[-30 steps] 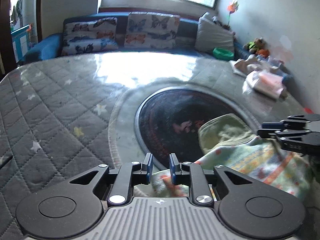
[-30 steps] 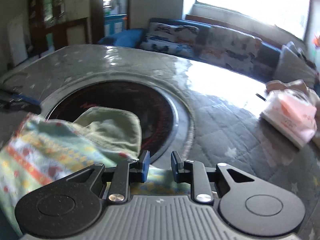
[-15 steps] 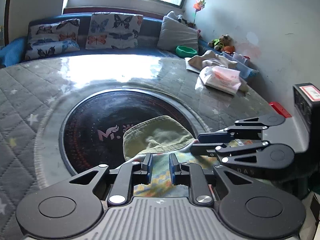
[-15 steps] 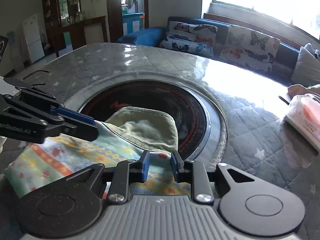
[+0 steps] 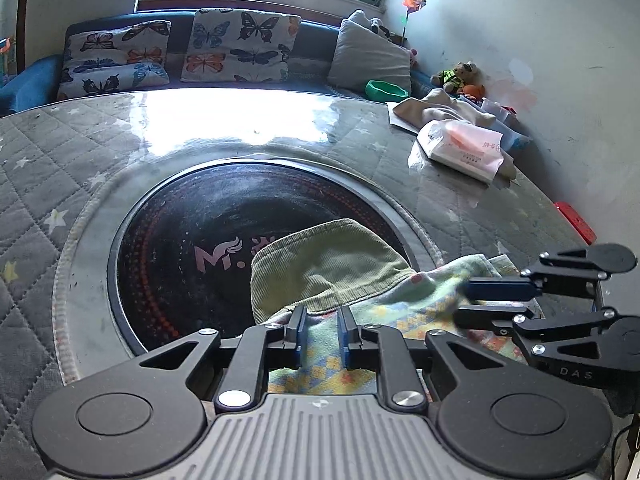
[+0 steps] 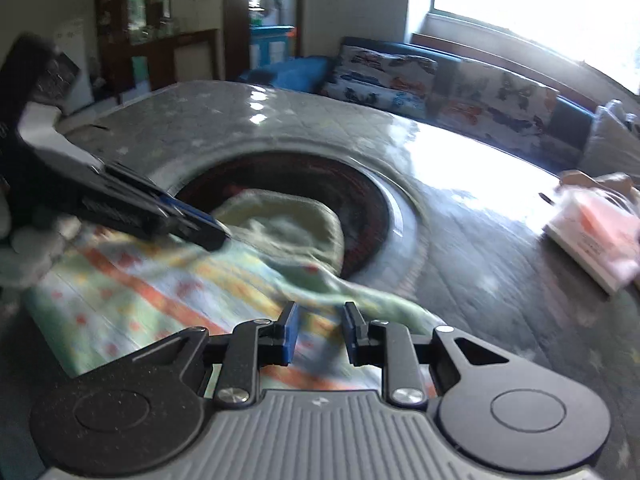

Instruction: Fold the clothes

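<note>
Both tools sit spread over the patterned garment: left tool, right tool pinch nothing. Best pinch the hem squarely, then fold evenly.

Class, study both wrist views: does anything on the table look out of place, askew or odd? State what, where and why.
The patterned garment lies rumpled, its green hood spilling onto the table's dark round panel instead of lying flat. A tissue pack and crumpled beige cloth clutter the far right edge. Nothing looks spilled or damaged.
</note>
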{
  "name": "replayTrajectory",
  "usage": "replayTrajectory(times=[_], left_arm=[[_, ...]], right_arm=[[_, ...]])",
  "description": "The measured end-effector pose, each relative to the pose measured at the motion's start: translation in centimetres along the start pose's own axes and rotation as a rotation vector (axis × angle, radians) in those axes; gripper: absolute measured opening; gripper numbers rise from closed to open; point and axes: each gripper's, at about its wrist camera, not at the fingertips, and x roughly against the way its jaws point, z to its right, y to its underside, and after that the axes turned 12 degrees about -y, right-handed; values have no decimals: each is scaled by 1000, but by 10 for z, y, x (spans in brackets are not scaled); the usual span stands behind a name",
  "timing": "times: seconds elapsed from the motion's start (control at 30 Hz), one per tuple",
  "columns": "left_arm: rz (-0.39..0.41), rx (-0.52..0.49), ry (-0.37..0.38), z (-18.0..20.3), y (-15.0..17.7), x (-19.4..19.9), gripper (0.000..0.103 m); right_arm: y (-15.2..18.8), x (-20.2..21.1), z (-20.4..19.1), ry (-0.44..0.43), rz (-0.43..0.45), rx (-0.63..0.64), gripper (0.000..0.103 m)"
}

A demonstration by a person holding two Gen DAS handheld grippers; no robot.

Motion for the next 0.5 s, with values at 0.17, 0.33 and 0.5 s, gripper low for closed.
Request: replayTrajectory(times=[0.17,0.33,0.5], left_arm=[[0,3,-7,1,-1,0,18],[0,6,-14,2,0,-1,18],[-4,17,-17,2,0,-1,18]], right_arm=[[6,14,15,56,38,-55,22],[0,18,14,63,73,-59,22],[-7,-7,3,58,40,13,22]])
